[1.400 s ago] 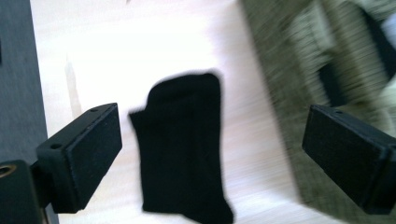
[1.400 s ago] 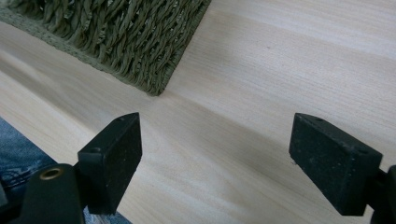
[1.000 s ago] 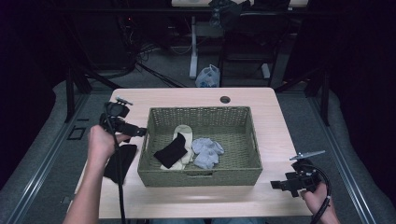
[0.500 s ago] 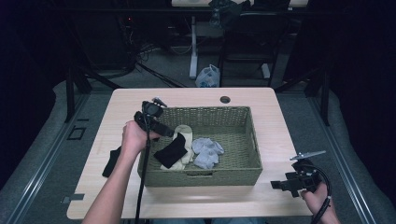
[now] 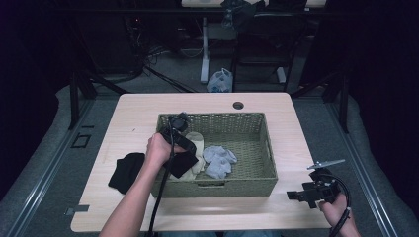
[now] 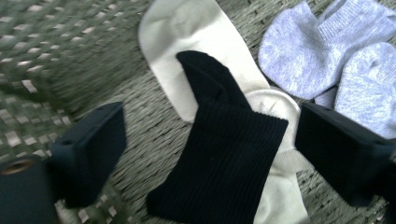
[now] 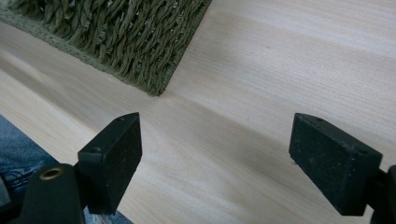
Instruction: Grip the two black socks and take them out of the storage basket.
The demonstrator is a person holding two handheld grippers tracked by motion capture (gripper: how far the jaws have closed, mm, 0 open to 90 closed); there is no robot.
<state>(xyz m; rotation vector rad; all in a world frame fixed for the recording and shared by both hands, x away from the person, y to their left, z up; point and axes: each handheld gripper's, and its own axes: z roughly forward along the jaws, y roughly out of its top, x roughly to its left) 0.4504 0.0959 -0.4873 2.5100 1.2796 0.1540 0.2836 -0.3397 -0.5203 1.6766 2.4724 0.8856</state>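
Fingers apart, closing over one black sock; two grey socks beside.

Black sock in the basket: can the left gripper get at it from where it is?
Probably yes: the left gripper is open astride the black sock, which lies on top of the cream sock, nothing covering it.

dark room, grey floor, pale wooden table, desk legs behind
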